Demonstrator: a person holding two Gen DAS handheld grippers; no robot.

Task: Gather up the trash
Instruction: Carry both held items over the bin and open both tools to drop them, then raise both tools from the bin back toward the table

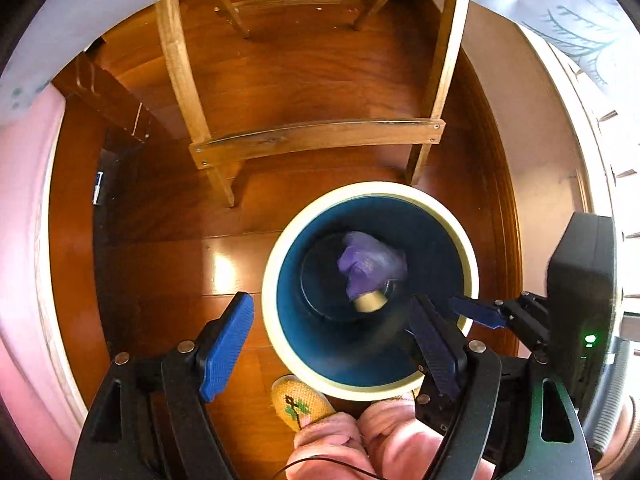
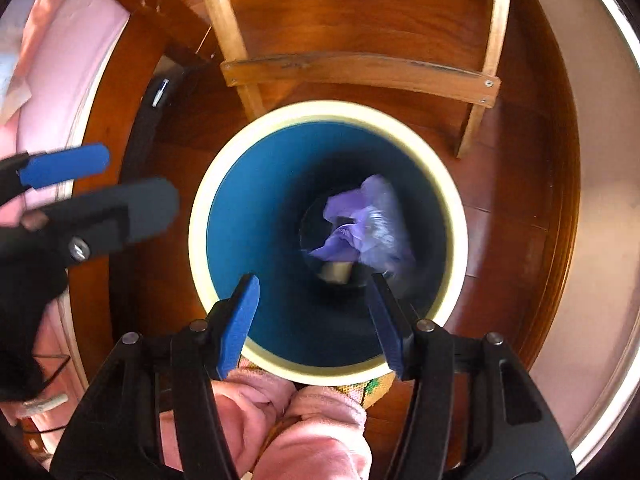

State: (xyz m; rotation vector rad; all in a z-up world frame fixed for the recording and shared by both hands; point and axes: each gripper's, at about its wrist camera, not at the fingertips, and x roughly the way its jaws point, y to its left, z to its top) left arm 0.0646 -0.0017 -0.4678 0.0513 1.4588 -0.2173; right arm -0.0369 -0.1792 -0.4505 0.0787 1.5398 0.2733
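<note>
Round bin, cream rim, deep blue inside (image 1: 370, 194), stands on glossy brown wooden floor (image 1: 168, 264) below a light wooden chair frame (image 1: 316, 140); crumpled purple plastic bag (image 1: 370, 264) lies at the bin's bottom, a small beige piece (image 1: 370, 303) just beside it. Left wrist view alone shows a yellow embroidered slipper (image 1: 298, 402) by the rim and pale patterned cloth (image 1: 568, 12) above; right wrist view alone shows pink bedding (image 2: 80, 76). Left tongs (image 1: 340, 344) spread wide over the rim, empty; right tongs (image 2: 316, 320) spread above the opening, empty, touching nothing.
</note>
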